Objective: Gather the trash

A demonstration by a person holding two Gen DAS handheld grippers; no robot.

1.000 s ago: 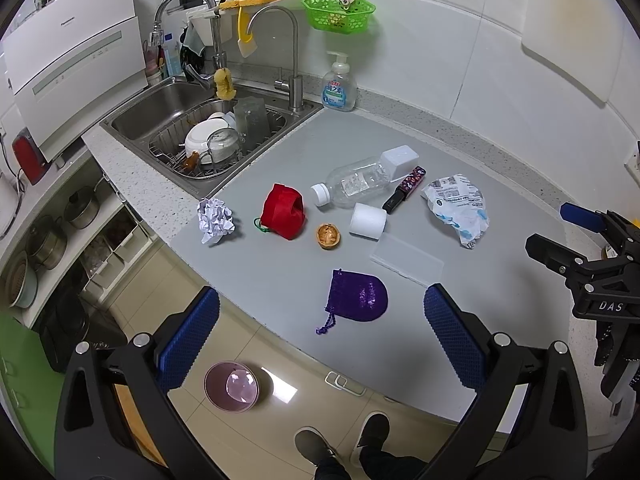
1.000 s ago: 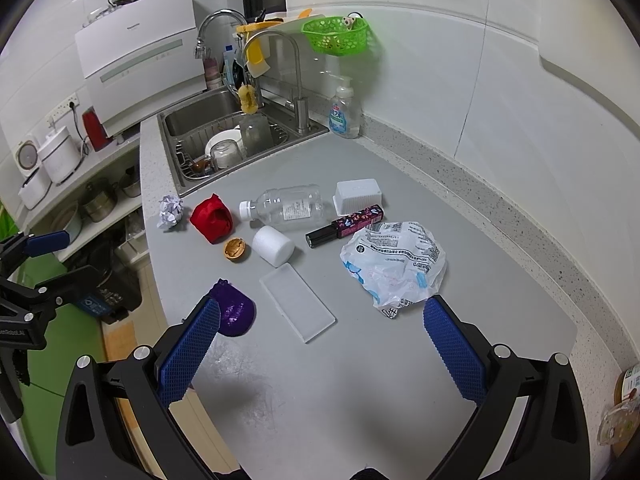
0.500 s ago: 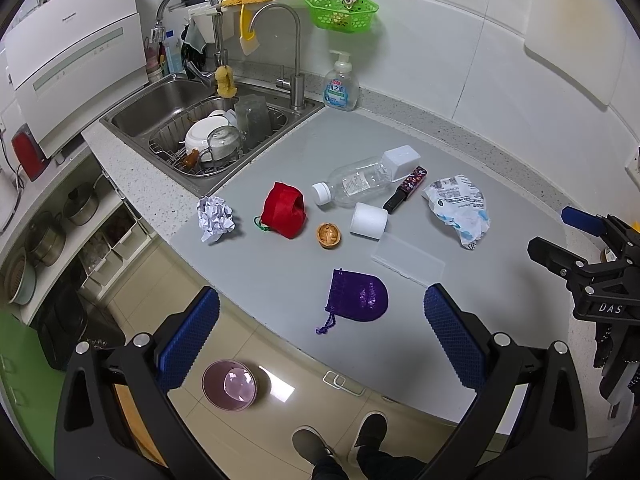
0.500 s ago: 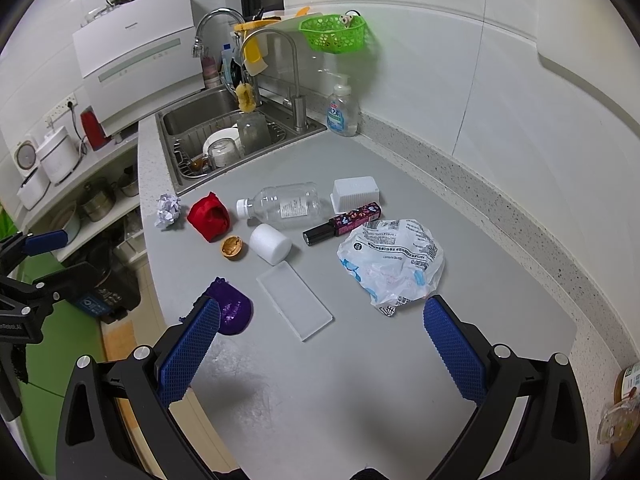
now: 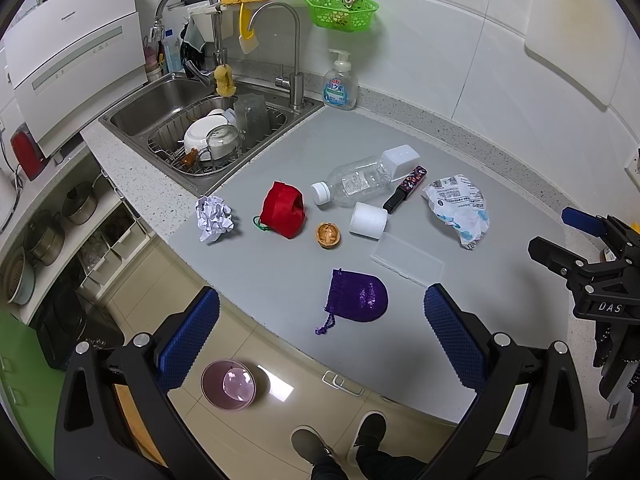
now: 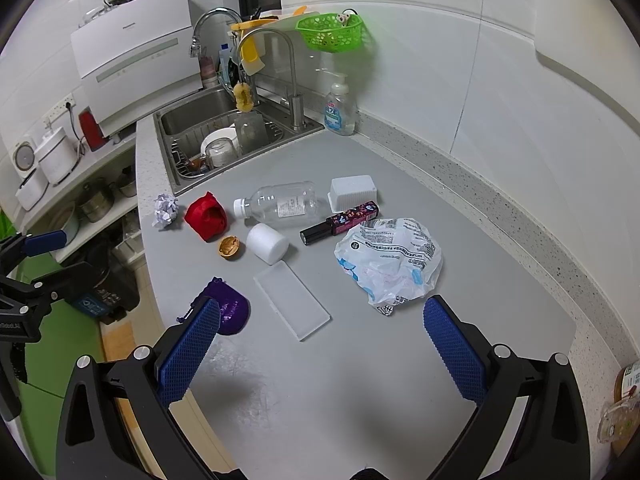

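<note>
On the grey counter [image 5: 280, 280] lie a crumpled paper ball [image 5: 214, 218], a walnut shell [image 5: 329, 234], a clear plastic bottle [image 5: 354, 184], a white foam roll [image 5: 368, 220] and a crumpled plastic bag [image 5: 460, 208]. The same things show in the right wrist view: paper ball [image 6: 165, 210], walnut shell [image 6: 229, 247], bottle [image 6: 280, 204], roll [image 6: 267, 242], bag [image 6: 390, 260]. My left gripper [image 5: 320, 328] is open and empty above the counter's front edge. My right gripper [image 6: 320, 336] is open and empty above the counter, near the bag.
A red pouch [image 5: 283, 210], a purple pouch [image 5: 357, 297], a clear lid [image 5: 407, 259], a white box [image 5: 400, 158] and a dark tube [image 5: 405, 189] also lie there. A sink [image 5: 200, 128] with dishes is at the back left. A pink bowl [image 5: 228, 385] sits on the floor.
Both grippers have drifted very slightly; the views shift a little. Nothing on the counter has moved and both grippers stay open.
</note>
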